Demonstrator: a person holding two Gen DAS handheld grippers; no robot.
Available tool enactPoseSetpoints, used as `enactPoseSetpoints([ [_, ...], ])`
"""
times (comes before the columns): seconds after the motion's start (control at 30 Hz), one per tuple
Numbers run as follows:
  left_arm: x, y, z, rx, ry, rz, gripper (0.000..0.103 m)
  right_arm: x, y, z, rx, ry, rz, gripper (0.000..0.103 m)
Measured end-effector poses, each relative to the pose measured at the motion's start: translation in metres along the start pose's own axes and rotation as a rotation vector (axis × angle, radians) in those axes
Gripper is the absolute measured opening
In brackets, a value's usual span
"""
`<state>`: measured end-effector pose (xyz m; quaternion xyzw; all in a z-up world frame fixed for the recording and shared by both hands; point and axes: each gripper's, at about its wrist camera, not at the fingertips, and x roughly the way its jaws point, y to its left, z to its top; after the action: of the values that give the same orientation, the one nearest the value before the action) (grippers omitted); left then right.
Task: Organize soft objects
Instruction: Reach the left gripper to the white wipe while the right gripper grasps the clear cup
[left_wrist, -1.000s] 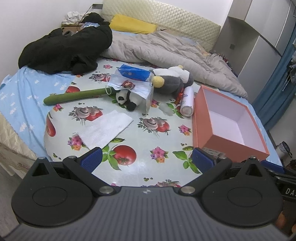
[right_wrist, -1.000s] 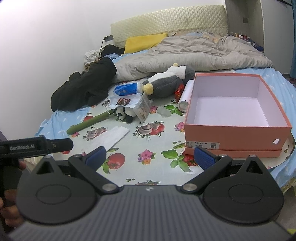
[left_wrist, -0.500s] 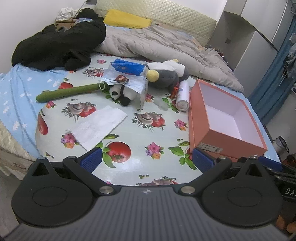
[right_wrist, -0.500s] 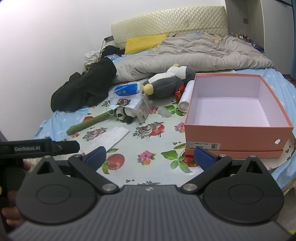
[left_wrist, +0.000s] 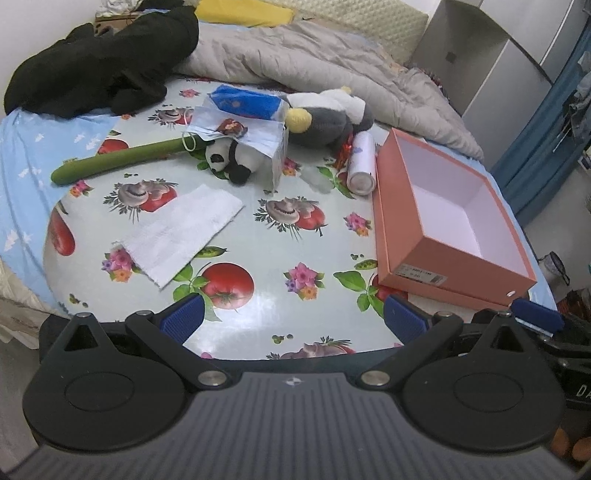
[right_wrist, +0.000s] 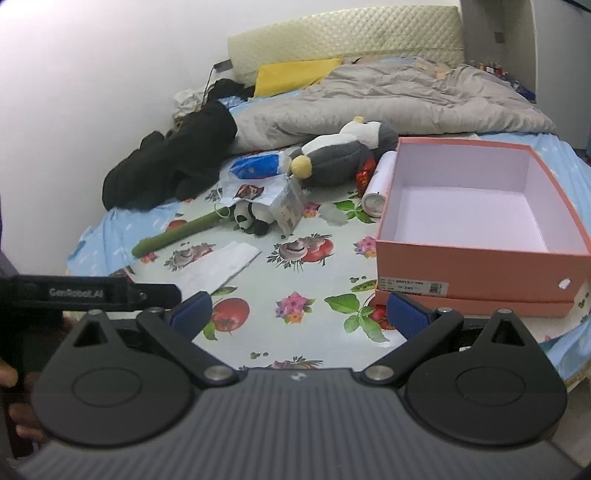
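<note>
- Left tool (left_wrist: 293, 319) hovers over the near edge of the round tabletop (left_wrist: 258, 258) with the fruit-and-flower oilcloth, blue-padded fingers spread wide, nothing between them.
- Right tool (right_wrist: 300, 313) likewise gapes wide and empty at the near edge, just in front of the near wall of the open salmon-pink cardboard shoebox (right_wrist: 476, 264).
- In the right wrist view the left tool's black body shows at the left, a hand (right_wrist: 22, 413) partly visible beneath it.
- That shoebox (left_wrist: 443, 221) sits at the right edge of the tabletop, white inside, with nothing in it.
- Left of centre lies a flat white paper towel (left_wrist: 181, 232).
- Beyond it, a small black-and-white panda plush (left_wrist: 229, 162) lies half under a pale blue face mask (left_wrist: 240, 133), which is draped over a small carton.
- A long green cucumber-shaped plush (left_wrist: 118, 162) stretches from the panda toward the left edge.
- At the far edge a grey-and-white penguin plush with a yellow beak (left_wrist: 325, 118) lies on its side, a blue tissue pack (left_wrist: 245, 105) just left of it.
- A white cylindrical can (left_wrist: 360, 162) lies between the penguin and the shoebox.
- Past the tabletop, a black garment (left_wrist: 99, 62) and a grey quilt (left_wrist: 314, 62) lie on the bed.
</note>
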<state>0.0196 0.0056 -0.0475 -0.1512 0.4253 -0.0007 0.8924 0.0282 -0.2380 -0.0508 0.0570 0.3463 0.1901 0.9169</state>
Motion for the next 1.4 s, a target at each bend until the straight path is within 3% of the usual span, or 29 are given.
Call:
enactPoseSetpoints([
  [0.8, 0.077, 0.035, 0.061, -0.005, 0.068, 0.058, 0.103, 0.084, 0.001, 0.043, -0.004, 0.069, -0.020, 0.099],
  [0.97, 0.094, 0.044, 0.075, 0.006, 0.054, 0.063, 0.103, 0.109, 0.004, 0.058, -0.037, 0.083, -0.007, 0.075],
  [1.1, 0.112, 0.053, 0.082, 0.007, 0.060, 0.071, 0.103, 0.135, 0.006, 0.072, -0.048, 0.101, 0.002, 0.071],
  [1.27, 0.146, 0.067, 0.086, 0.025, 0.091, 0.101, 0.103, 0.172, 0.010, 0.086, -0.093, 0.101, -0.027, 0.056],
  [1.4, 0.178, 0.080, 0.090, 0.048, 0.123, 0.134, 0.103, 0.211, 0.006, 0.093, -0.109, 0.134, -0.046, 0.052],
])
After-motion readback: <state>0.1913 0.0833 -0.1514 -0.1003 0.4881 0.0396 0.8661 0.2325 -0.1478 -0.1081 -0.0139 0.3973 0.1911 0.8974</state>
